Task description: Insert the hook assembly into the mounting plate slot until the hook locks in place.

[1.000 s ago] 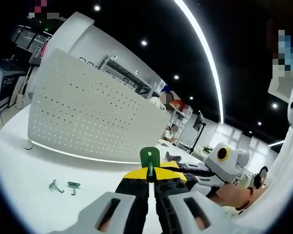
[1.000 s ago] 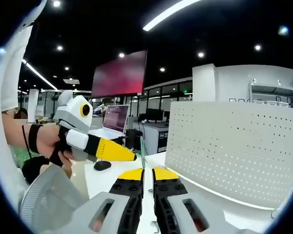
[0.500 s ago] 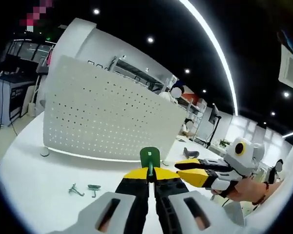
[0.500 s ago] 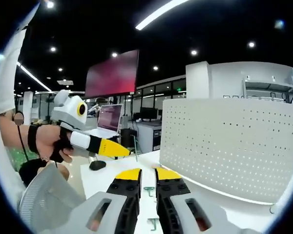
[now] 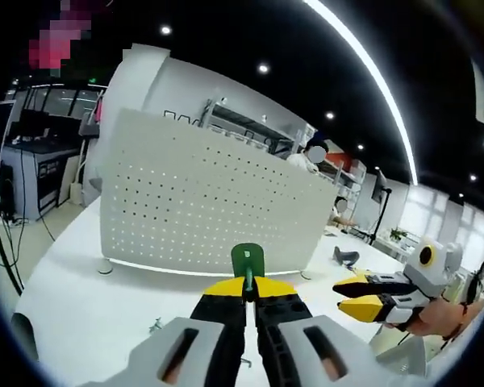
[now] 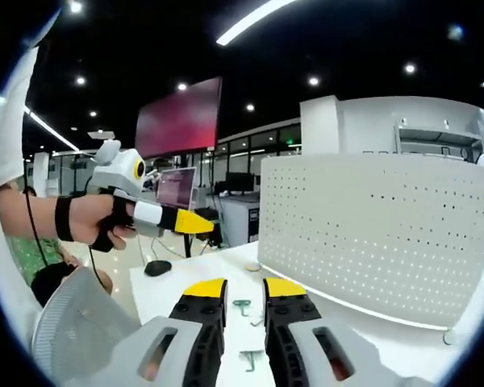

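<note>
My left gripper (image 5: 248,292) pinched shut on a green hook (image 5: 248,263), held up before the white pegboard (image 5: 202,205) standing on the table (image 5: 81,310), my right gripper (image 6: 244,290) slightly parted and empty above loose hooks (image 6: 242,305) lying on the tabletop

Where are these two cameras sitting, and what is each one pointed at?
Left gripper view: rides on the left gripper, looking along its jaws, shut on a green hook, toward the white pegboard; the right gripper and the hand holding it enter from the right.
Right gripper view: rides on the right gripper, jaws slightly apart, facing the pegboard over loose hooks on the table; the left gripper and a forearm show at left.
Shared: pegboard, white table, each other's gripper.
</note>
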